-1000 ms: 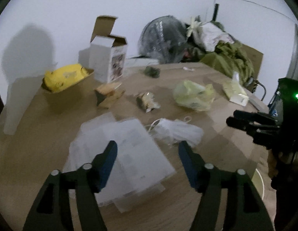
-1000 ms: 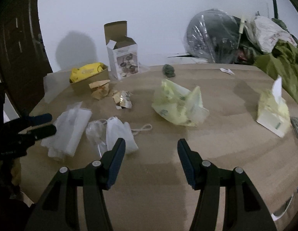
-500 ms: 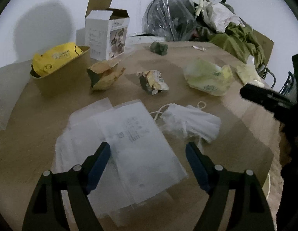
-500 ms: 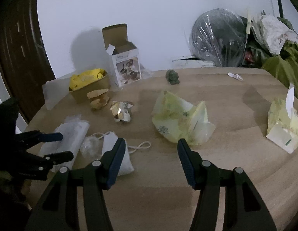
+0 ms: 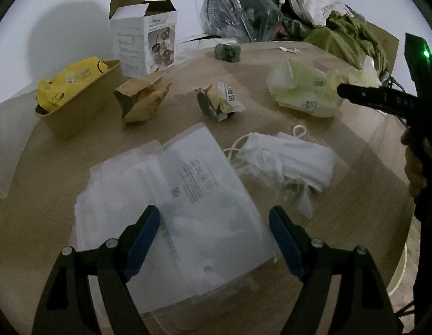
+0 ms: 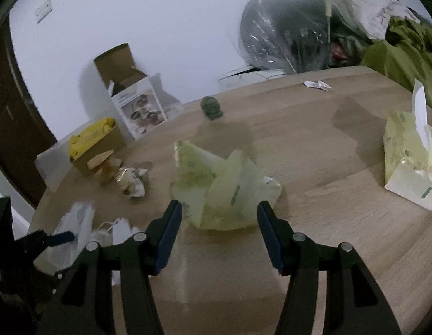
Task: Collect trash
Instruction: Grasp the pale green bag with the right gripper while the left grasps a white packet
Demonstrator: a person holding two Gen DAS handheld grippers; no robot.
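The left gripper (image 5: pixel 214 231) has two black arms with blue pads (image 5: pixel 143 234) inside and round silver screws near the bottom of the frame. The right gripper (image 6: pixel 219 227) looks the same. At the upper right of the left view, its black body shows a small green light.

A wooden table (image 5: pixel 355 195) carries clear plastic packaging (image 5: pixel 188 209) under the left gripper (image 5: pixel 214 231), face masks (image 5: pixel 288 162) right of it, and a crumpled yellow-green bag (image 6: pixel 224 192) just ahead of the right gripper (image 6: pixel 219 223).

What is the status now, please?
Left tool open over clear flat plastic packets. Right tool open before crumpled pale-green plastic bag. Nothing blocking.
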